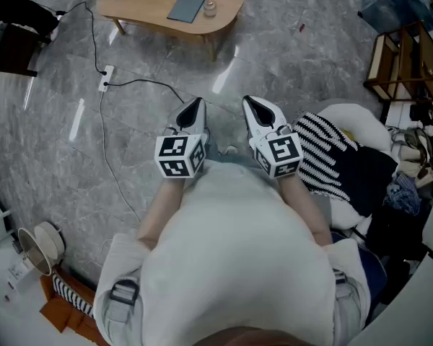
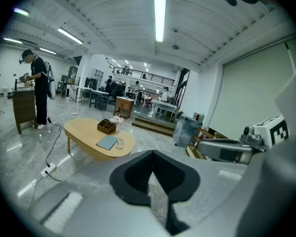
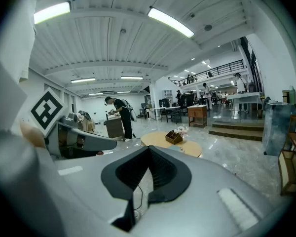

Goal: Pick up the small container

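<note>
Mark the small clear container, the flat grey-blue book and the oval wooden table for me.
small clear container [image 1: 210, 7]: head view, its body.
flat grey-blue book [image 1: 187, 7]: head view, centre of its cover.
oval wooden table [image 1: 133, 2]: head view, bare top left of the book.

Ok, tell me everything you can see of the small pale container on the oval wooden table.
The small pale container looks like a clear glass jar with a narrower top, too small for finer detail. It stands upright toward one end of the light wooden oval table, close beside a flat grey-blue pad; whether they touch cannot be told. Nothing rests on it.
</note>
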